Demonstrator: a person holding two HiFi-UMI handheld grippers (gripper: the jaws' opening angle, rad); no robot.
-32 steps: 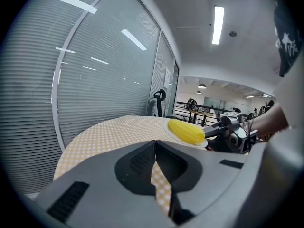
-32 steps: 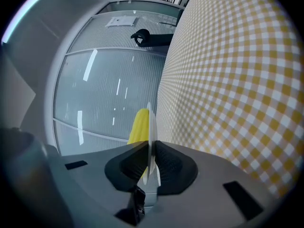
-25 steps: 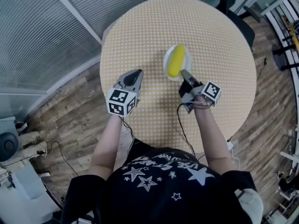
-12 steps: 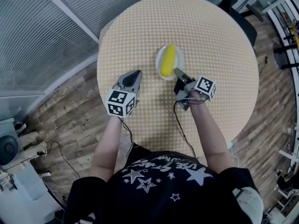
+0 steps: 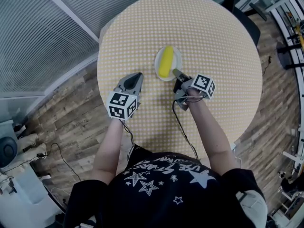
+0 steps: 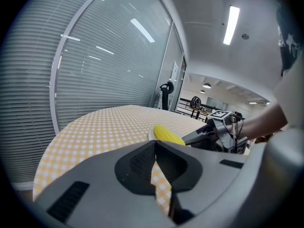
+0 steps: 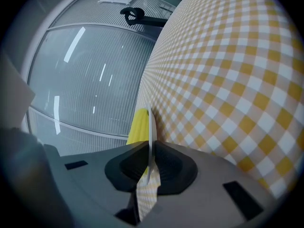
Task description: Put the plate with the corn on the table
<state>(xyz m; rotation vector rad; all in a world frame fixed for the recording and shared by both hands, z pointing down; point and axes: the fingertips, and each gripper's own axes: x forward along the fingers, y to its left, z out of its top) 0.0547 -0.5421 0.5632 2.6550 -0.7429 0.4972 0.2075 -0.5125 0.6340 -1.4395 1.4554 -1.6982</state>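
Note:
A small white plate (image 5: 175, 57) carries a yellow corn cob (image 5: 166, 61) over the round checked table (image 5: 213, 37), near its middle. My right gripper (image 5: 176, 73) is shut on the plate's near rim; in the right gripper view the plate's thin edge (image 7: 151, 132) stands between the jaws with the corn (image 7: 138, 125) to its left. My left gripper (image 5: 134, 78) hovers shut and empty to the plate's left; its own view shows the corn (image 6: 167, 134) and the right gripper (image 6: 216, 133) ahead.
The table has a yellow-and-white checked cloth and sits beside a glass wall with blinds (image 5: 42, 32). A dark chair (image 5: 237, 8) stands at the far side. Cables (image 5: 57, 151) trail over the wooden floor by white equipment (image 5: 14, 175) at the lower left.
The right gripper has carried the plate with the corn leftward and a little farther across the table. The left gripper has barely moved.

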